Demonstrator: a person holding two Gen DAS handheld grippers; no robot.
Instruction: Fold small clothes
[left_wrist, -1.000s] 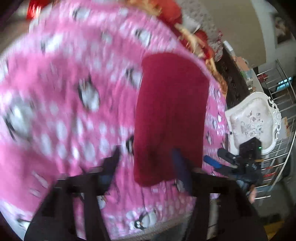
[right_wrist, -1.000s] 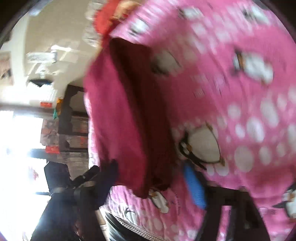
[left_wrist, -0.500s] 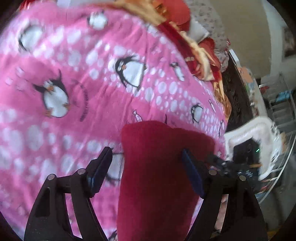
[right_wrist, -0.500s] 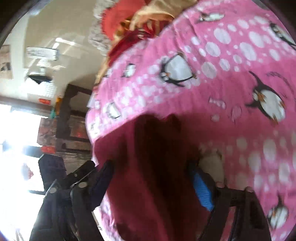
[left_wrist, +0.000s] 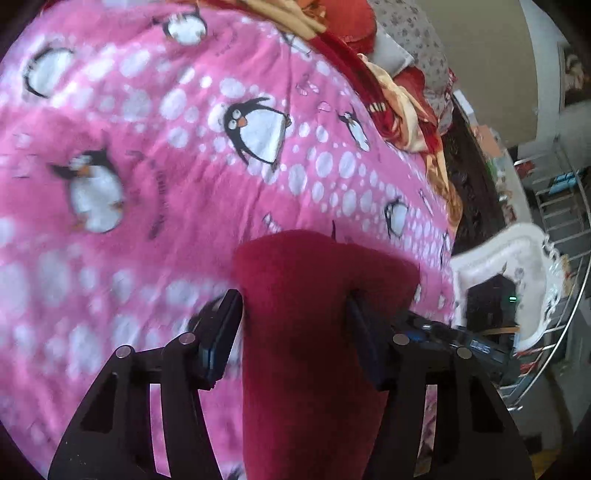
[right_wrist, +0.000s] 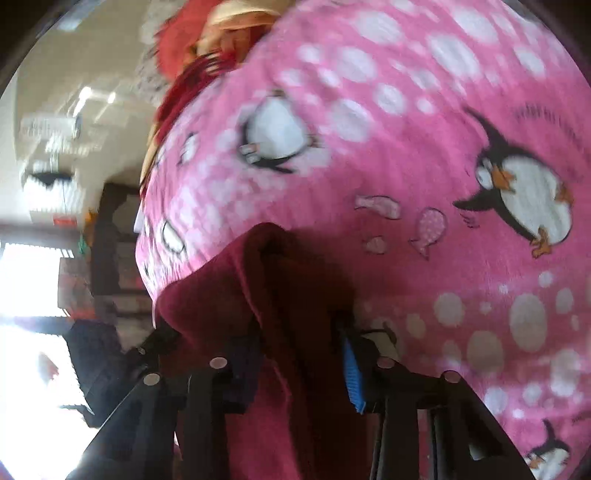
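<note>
the red cloth (left_wrist: 314, 332) lies on the penguin blanket (left_wrist: 147, 166), running lengthwise straight ahead between both tools. left gripper (left_wrist: 295, 332) and right gripper (right_wrist: 295, 365) straddle it equally close; whether they pinch it, i cannot tell.

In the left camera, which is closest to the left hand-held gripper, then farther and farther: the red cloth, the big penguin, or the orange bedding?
1. Red cloth, between the fingers of the left hand-held gripper.
2. Big penguin, printed on the pink blanket ahead.
3. Orange bedding, piled beyond the blanket's far edge, upper right.
</note>
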